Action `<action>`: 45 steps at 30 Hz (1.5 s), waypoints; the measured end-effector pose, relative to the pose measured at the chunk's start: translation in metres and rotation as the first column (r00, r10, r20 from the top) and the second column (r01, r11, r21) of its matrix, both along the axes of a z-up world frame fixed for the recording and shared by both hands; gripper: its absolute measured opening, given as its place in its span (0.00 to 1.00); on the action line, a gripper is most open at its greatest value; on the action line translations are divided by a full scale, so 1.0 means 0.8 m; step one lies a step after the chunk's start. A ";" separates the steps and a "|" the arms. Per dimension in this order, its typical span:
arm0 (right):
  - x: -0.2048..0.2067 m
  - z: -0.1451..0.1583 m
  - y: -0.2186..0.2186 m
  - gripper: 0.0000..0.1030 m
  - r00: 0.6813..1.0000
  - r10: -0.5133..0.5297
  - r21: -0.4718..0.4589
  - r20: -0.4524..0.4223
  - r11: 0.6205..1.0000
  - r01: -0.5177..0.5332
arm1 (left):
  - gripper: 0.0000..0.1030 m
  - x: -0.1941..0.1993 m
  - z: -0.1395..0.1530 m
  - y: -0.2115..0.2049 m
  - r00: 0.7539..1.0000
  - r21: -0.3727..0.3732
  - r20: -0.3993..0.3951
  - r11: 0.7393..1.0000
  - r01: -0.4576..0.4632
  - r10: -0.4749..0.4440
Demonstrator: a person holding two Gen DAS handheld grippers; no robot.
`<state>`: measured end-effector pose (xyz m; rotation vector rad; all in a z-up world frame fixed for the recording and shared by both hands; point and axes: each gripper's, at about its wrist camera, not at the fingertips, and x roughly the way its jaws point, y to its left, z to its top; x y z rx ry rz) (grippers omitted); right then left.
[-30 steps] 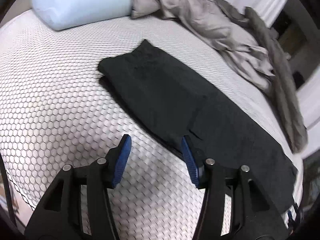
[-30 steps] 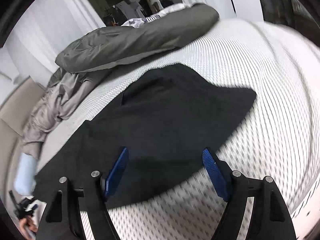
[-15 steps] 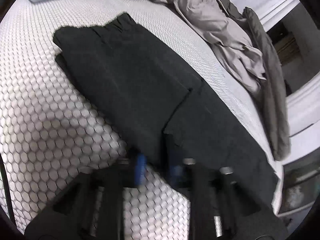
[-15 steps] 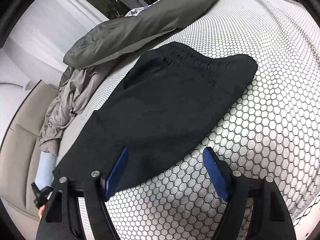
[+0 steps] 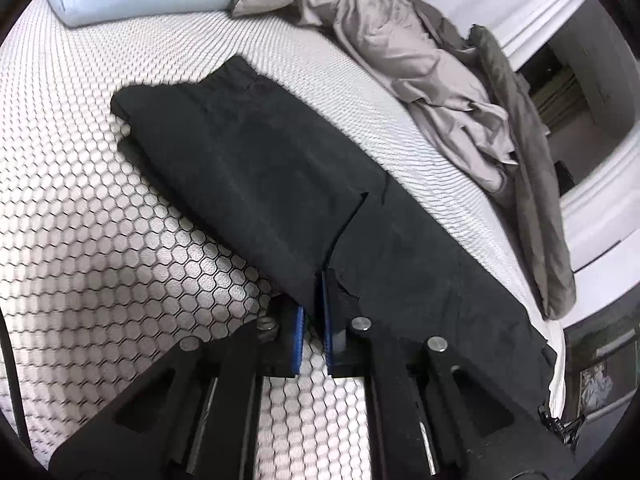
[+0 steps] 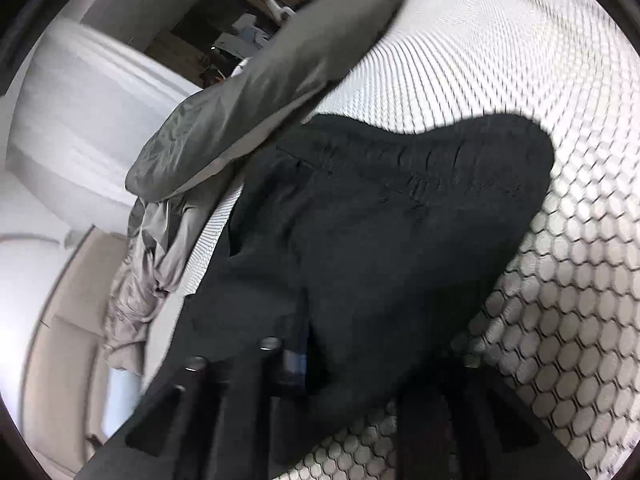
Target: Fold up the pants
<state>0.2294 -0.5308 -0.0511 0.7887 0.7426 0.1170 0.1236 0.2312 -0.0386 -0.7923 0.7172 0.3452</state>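
Left wrist view: left gripper (image 5: 311, 326) closed on near edge of pants (image 5: 280, 184); right gripper (image 6: 340, 364) blurred, grip cannot be told. Both edges to be lifted level.

The black cloth pants (image 5: 280, 184) looked matt and slightly napped. The white bed cover (image 5: 100, 240) at nine o'clock had a quilted honeycomb texture. The crumpled grey satin-like sheet (image 5: 420, 64) at one o'clock showed a soft sheen. The left gripper's (image 5: 311, 332) blue pads (image 5: 297, 334) seemed ribbed rubber or plastic, its bolts (image 5: 361, 323) shiny metal.
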 end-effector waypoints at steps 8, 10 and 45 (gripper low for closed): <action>-0.079 0.025 0.008 0.12 0.998 0.063 -0.049 -0.002 0.997 -0.063 | 0.07 -0.089 0.015 -0.014 0.999 0.105 -0.035 0.994 0.009 -0.005; -0.080 0.022 0.015 0.23 0.992 0.118 -0.115 -0.048 0.986 -0.123 | 0.14 -0.099 -0.002 -0.014 0.994 0.108 -0.108 0.993 0.037 -0.025; -0.106 0.030 0.267 0.91 0.823 0.544 -0.752 -0.165 0.470 -0.462 | 0.95 0.031 -0.011 -0.415 0.744 0.457 -0.234 0.605 0.652 -0.625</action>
